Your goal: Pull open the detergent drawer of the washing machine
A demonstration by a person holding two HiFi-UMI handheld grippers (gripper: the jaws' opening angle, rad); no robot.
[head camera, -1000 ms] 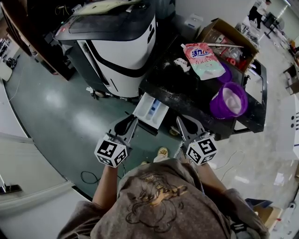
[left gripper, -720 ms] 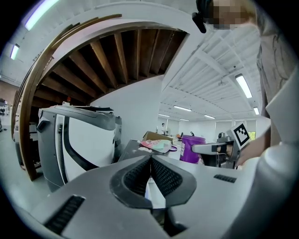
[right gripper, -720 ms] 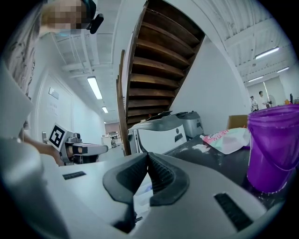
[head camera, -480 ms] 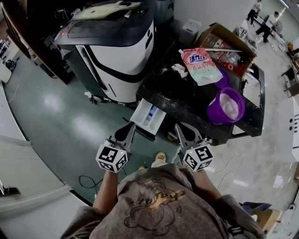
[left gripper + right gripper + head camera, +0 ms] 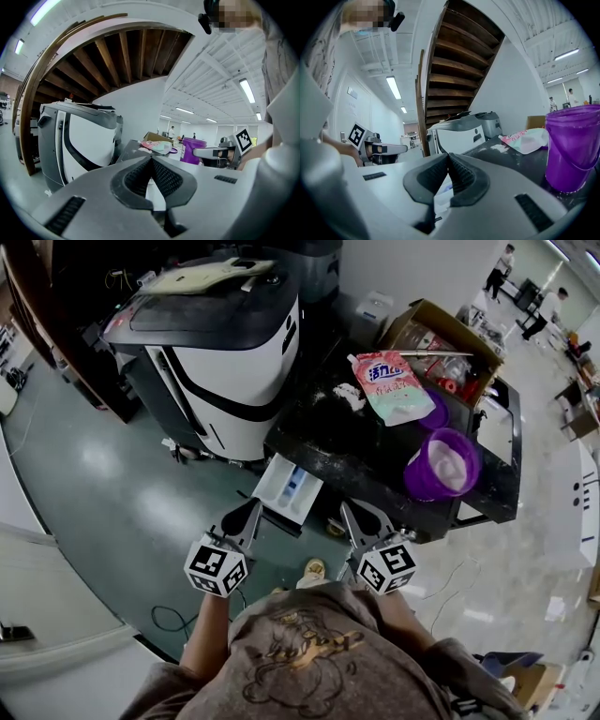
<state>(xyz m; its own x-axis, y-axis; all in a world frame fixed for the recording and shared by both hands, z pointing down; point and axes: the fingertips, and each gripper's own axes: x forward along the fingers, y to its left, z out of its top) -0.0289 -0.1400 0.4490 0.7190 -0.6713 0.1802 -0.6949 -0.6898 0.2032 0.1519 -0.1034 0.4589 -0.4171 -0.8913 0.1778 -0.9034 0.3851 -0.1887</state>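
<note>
The white detergent drawer (image 5: 289, 486) stands pulled out from the front of the dark-topped washing machine (image 5: 342, 442), its blue insert showing. My left gripper (image 5: 255, 505) hovers just left of and below the drawer's front, apart from it; in the left gripper view its jaws (image 5: 151, 159) meet at the tips with nothing between them. My right gripper (image 5: 345, 507) hangs to the drawer's right, also apart from it. Its jaws (image 5: 448, 154) are closed and empty, and part of the drawer (image 5: 442, 194) shows behind them.
On the machine's top lie a pink detergent pouch (image 5: 389, 385), a purple bucket (image 5: 442, 463) and a cardboard box (image 5: 441, 329). A white-and-black appliance (image 5: 220, 352) stands to the left. A cable (image 5: 169, 615) lies on the green floor by my feet.
The head view has drifted, so the scene sits slightly lower and to the left. Both grippers keep their places just short of the drawer.
</note>
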